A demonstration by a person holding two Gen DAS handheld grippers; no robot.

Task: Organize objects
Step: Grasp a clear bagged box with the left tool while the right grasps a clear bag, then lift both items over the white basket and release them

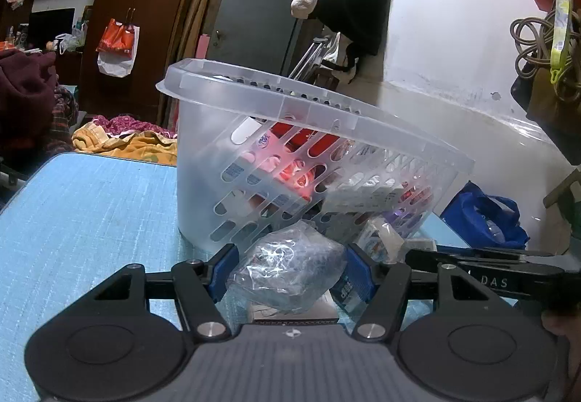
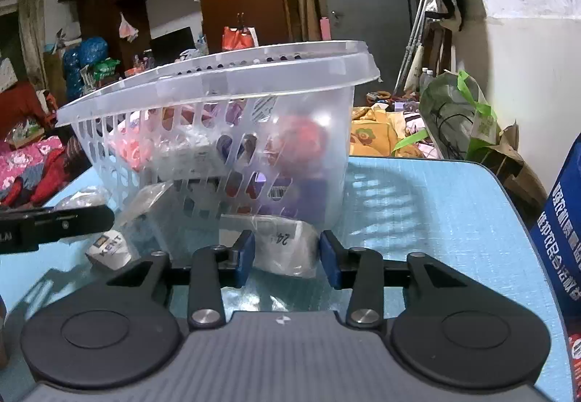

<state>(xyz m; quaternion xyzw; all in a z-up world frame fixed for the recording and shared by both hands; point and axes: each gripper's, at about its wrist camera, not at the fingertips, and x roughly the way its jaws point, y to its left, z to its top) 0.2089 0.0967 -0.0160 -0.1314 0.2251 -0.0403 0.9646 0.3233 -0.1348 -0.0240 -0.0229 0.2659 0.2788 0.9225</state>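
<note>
We have the left gripper [image 1: 287, 273] with jaws pinching a crinkled plastic packet [image 1: 287, 269] low over the table [image 1: 83, 213], just before the basket [image 1: 276, 155]; next we judge it must lift over the rim. The right gripper [image 2: 287, 256] has jaws spread around a wrapped white pack [image 2: 285, 247]

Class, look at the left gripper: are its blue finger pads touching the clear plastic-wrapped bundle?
Touching. In the left wrist view, both blue pads of the left gripper press against the sides of the plastic-wrapped bundle, with no gap showing.
</note>
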